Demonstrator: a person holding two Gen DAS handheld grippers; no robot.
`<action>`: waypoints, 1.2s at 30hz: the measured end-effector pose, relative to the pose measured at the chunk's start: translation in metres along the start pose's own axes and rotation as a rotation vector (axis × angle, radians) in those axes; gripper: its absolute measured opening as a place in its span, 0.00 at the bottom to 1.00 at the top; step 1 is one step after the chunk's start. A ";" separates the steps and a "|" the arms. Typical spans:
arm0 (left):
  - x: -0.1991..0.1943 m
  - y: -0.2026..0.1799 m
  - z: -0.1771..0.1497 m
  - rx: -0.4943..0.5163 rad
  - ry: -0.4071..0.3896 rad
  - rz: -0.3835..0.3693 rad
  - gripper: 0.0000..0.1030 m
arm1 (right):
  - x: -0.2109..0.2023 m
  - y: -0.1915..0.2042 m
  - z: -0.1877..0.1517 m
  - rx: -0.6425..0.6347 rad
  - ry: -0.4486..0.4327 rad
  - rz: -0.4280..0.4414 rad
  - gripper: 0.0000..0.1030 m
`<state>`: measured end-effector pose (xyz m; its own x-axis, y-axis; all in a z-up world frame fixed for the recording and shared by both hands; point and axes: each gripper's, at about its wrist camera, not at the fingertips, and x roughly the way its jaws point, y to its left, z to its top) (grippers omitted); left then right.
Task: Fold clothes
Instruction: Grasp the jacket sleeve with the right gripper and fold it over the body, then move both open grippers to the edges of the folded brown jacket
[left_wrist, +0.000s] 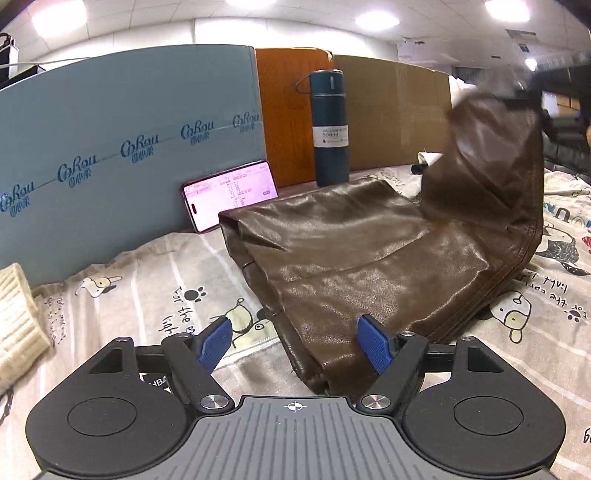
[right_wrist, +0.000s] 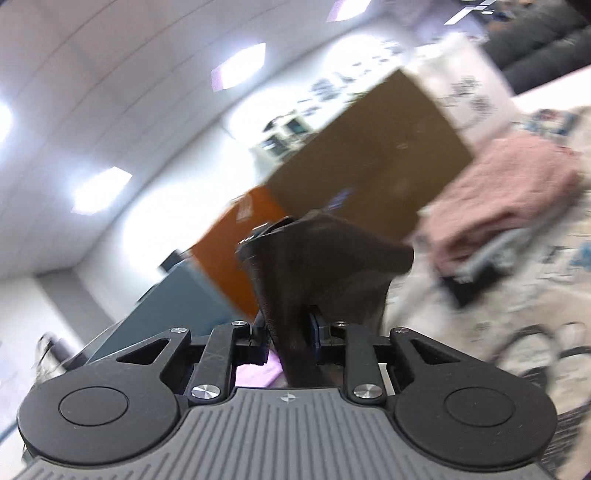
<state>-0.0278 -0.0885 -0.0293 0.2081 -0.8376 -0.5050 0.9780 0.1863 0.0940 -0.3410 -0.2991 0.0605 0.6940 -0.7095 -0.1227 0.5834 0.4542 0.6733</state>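
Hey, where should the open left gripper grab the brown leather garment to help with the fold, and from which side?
Take the near corner of the brown leather garment, the folded hem lying between the left gripper fingers. Come in low and straight ahead: that edge rests flat on the printed sheet and faces the open jaws. The right gripper already pinches the far end, lifted, so probably leave that side alone.

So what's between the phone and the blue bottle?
Nothing stands between them. In the left wrist view the phone leans on the blue board, the blue bottle stands to its right, and only the orange panel shows behind the gap.
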 end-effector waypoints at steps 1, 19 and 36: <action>0.000 0.000 -0.001 -0.002 0.000 -0.001 0.74 | 0.005 0.012 -0.005 -0.030 0.011 0.023 0.19; -0.005 0.016 0.002 -0.122 -0.029 0.031 0.79 | 0.034 0.069 -0.123 -0.454 0.488 0.226 0.53; -0.012 0.053 0.005 -0.452 -0.071 -0.017 0.83 | 0.034 0.019 -0.076 -0.167 0.555 0.338 0.85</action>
<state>0.0213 -0.0713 -0.0139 0.2079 -0.8729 -0.4414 0.8797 0.3642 -0.3058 -0.2743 -0.2733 0.0141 0.9380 -0.1516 -0.3117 0.3224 0.7118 0.6241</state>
